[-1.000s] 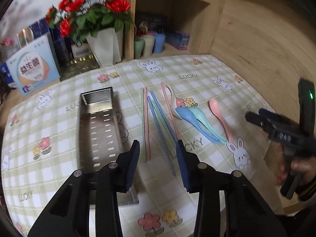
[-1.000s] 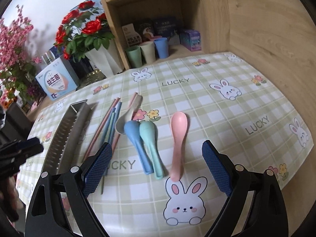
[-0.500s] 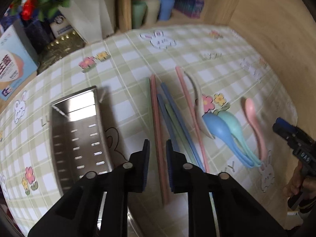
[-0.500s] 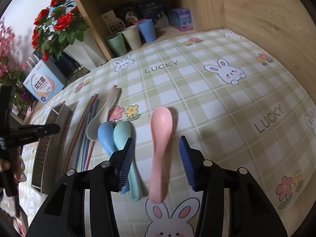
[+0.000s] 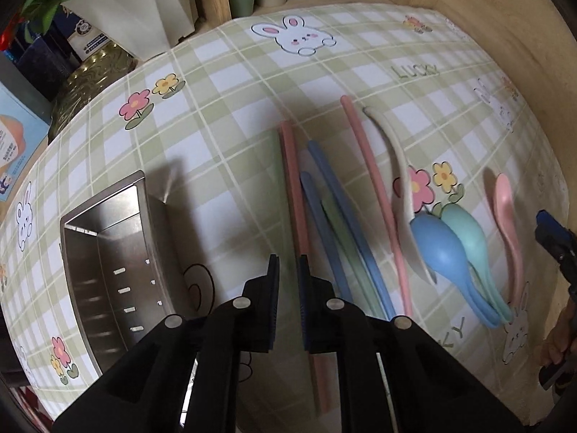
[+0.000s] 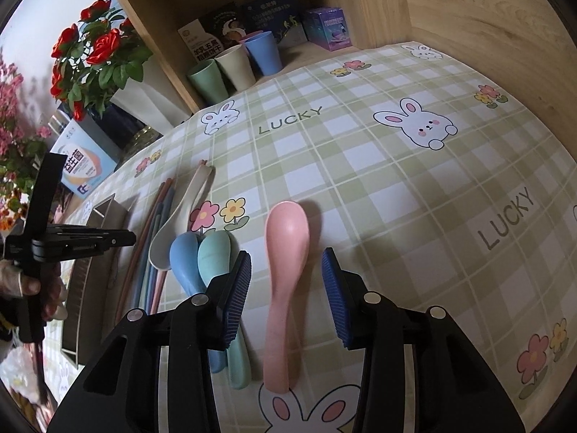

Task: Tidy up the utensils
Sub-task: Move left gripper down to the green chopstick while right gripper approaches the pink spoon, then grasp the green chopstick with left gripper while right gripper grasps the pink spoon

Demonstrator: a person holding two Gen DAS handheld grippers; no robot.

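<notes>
Pastel chopsticks and spoons lie side by side on the checked tablecloth. My left gripper points steeply down just right of the steel utensil tray. It is shut to a narrow slit in which only cloth shows. The leftmost pink chopstick runs under its right finger. Blue chopsticks, a cream spoon, a blue spoon and a teal spoon lie further right. My right gripper straddles the pink spoon. Its jaws are closing, with a gap on each side of the handle.
A wooden shelf at the back holds three cups and small boxes. A white vase of red flowers and a blue carton stand at the back left. A wooden wall borders the table on the right.
My left gripper came down over the chopsticks and its jaws narrowed to a slit. My right gripper sank onto the pink spoon and its jaws drew in from wide open.
</notes>
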